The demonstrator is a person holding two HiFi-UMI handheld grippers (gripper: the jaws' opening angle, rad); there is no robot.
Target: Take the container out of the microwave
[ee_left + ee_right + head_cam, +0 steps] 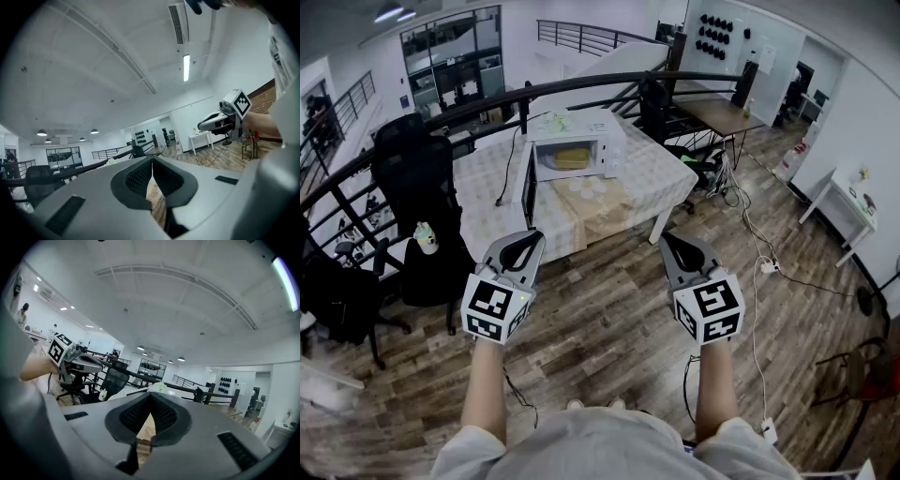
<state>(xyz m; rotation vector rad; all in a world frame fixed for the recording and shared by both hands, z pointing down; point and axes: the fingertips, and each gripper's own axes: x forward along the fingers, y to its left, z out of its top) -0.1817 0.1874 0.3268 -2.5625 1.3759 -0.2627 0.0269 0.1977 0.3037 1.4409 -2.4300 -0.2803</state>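
- Both jaws pressed together and empty on my left gripper point(532, 242) and right gripper point(669, 242).
- Yellow container point(570, 157) sits inside the open microwave point(598, 127), well ahead.
- Probably light, stiff plastic; I'd pinch its near rim.

A black office chair point(417, 178) stands just left of the cloth-covered table point(661, 173), a dark railing point(581, 85) curves behind it, and a white side table point(848, 197) sits well to its right.

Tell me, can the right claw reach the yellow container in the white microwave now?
Probably not yet. The right claw hangs over the wooden floor, well short of the white microwave on the cloth-covered table. The microwave's dark door stands open, so the yellow container itself looks unblocked.
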